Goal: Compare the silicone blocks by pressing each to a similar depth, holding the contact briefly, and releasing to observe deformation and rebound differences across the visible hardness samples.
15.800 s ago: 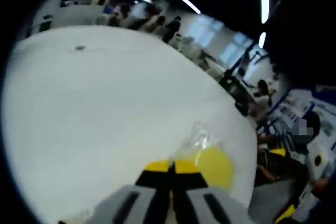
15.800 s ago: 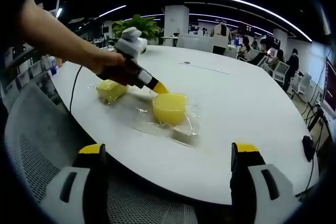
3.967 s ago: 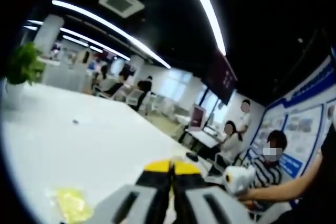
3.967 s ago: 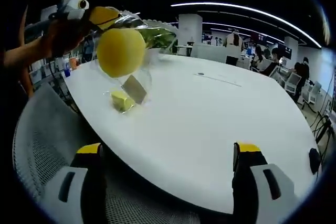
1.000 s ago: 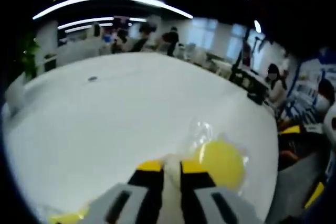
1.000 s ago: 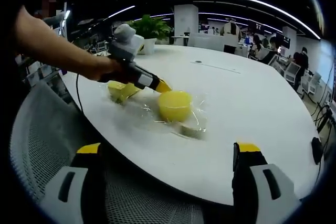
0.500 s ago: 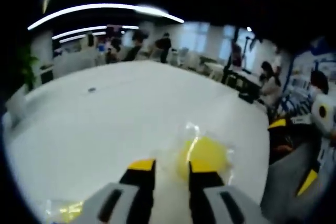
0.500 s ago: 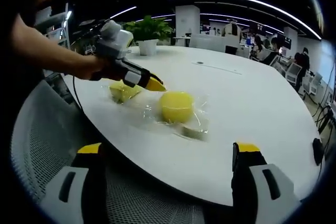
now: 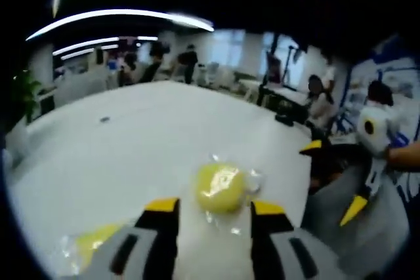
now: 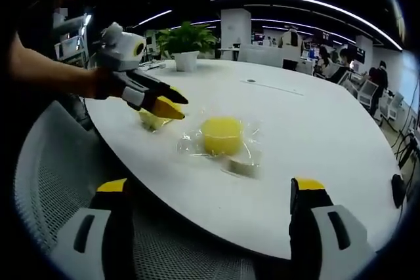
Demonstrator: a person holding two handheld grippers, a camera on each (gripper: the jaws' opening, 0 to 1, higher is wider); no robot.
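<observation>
At centre frame of the right gripper view, a round yellow silicone block (image 10: pixel 222 134) in clear wrap lies on the white table (image 10: pixel 315 149), with the left gripper (image 10: pixel 172 105) just upper left of it, jaws parted and holding nothing, above a second yellow block (image 10: pixel 149 120). Low in that view, the right gripper (image 10: pixel 210 191) stands wide open and empty at the table's near edge. Near the bottom of the left gripper view, the round block (image 9: pixel 220 187) sits just beyond that gripper's spread tips (image 9: pixel 215 206), apart from them.
</observation>
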